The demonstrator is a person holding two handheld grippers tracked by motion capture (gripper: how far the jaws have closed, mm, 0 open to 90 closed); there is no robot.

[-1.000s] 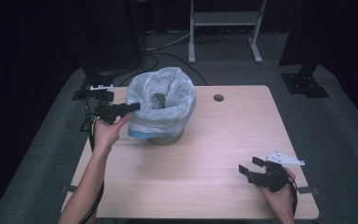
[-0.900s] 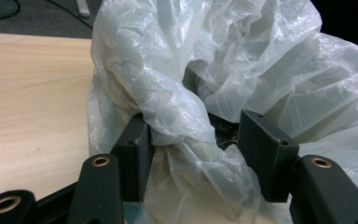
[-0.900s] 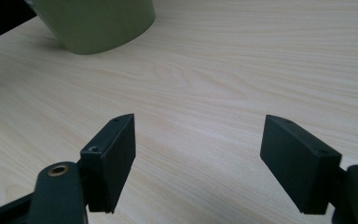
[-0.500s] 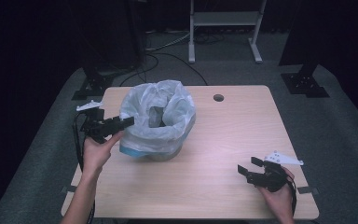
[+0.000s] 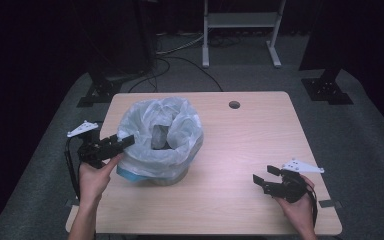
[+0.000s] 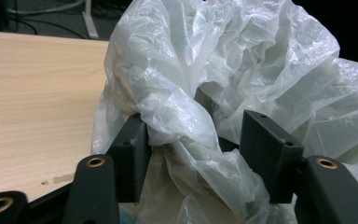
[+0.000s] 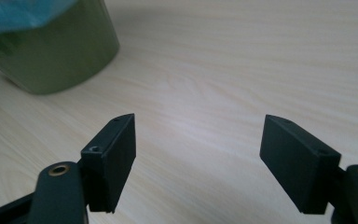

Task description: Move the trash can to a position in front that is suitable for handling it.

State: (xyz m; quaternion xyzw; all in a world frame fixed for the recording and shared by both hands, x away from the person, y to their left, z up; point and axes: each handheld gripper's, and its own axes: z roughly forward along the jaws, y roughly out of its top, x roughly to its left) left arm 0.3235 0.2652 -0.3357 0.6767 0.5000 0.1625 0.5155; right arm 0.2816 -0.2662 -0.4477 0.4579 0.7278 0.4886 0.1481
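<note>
High view: a light wood-grain table (image 5: 250,150) with a round cable hole (image 5: 234,105) near its far edge stands on grey carpet (image 5: 360,135) in a dark room; black stand feet (image 5: 326,90), a white frame (image 5: 240,30) and loose cables (image 5: 180,50) lie beyond it. A bin (image 5: 152,175) lined with a crumpled translucent plastic bag (image 5: 160,135) sits left of the table's middle. The left gripper (image 5: 114,145) is at the bag's left side, the right gripper (image 5: 261,181) hovers near the table's right front corner, well apart from the bin. Left gripper view: the jaws have just been opening; a fold of the bag (image 6: 191,140) lies between them, touching the left pad while the right pad stands clear, so the fold is not pinched. Bare tabletop (image 6: 32,102) extends to the left. Right gripper view: the jaws are spread wide over bare wood (image 7: 223,70), nothing between them; the dark green bin wall (image 7: 56,56) with a blue edge above it appears at the upper left.
</note>
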